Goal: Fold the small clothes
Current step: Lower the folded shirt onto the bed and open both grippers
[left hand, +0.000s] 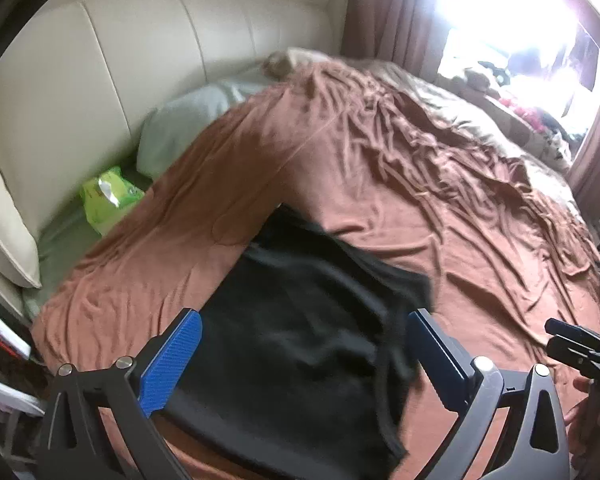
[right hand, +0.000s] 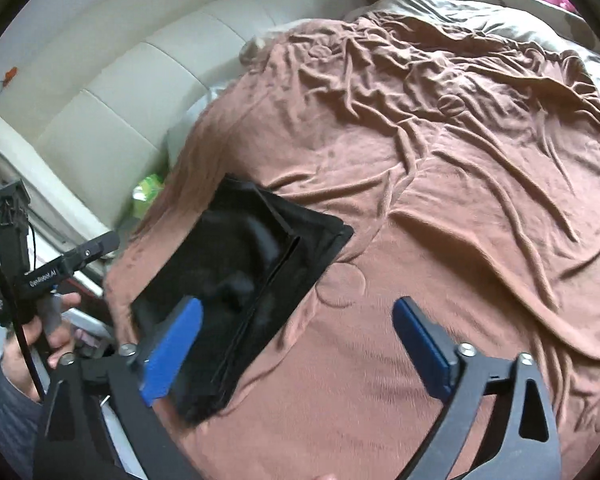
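So the bed (right hand: 440, 208) fills nearly everything, one big bed under one rumpled brown blanket (left hand: 380, 184), with a cream headboard (left hand: 120, 80) behind it. On the blanket near the edge closest to me lies one black garment (right hand: 236, 280), the only piece of clothing I can make out here; from the right wrist view it looks already doubled into a fairly neat rectangle with layered edges down one side, so I judge the folding well along, perhaps one more fold or a tidy-up left, though I cannot tell if more clothes wait out of sight. One grey pillow (left hand: 188, 124) sits by the headboard, and one green packet (left hand: 110, 196) beside it. Two grippers hover over the garment: the left gripper (left hand: 304, 364) spread wide and holding nothing, the right gripper (right hand: 296, 344) likewise spread and empty.
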A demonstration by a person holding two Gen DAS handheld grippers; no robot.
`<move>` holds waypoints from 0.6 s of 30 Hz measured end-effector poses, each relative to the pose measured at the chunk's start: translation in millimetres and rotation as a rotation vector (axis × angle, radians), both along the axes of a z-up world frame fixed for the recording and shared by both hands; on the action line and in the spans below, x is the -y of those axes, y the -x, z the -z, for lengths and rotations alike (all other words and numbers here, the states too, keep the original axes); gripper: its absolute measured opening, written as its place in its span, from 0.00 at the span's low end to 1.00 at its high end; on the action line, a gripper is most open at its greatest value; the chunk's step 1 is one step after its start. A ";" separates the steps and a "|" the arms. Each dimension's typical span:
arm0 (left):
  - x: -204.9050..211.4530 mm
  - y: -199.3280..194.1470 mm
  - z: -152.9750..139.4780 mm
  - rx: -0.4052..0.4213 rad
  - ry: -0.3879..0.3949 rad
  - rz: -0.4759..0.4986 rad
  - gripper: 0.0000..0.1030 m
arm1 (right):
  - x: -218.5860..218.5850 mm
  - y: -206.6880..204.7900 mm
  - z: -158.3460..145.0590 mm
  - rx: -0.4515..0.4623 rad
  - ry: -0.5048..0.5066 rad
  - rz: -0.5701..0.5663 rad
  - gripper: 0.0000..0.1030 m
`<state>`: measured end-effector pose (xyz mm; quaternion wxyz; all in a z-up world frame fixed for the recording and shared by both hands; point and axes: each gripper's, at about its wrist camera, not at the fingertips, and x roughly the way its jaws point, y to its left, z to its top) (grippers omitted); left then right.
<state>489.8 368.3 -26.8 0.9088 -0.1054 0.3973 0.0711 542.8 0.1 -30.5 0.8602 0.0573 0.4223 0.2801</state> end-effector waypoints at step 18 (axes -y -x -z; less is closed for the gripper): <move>105.3 102.0 -65.8 0.087 0.002 0.032 1.00 | 110.9 132.6 -85.7 0.132 0.048 0.039 1.00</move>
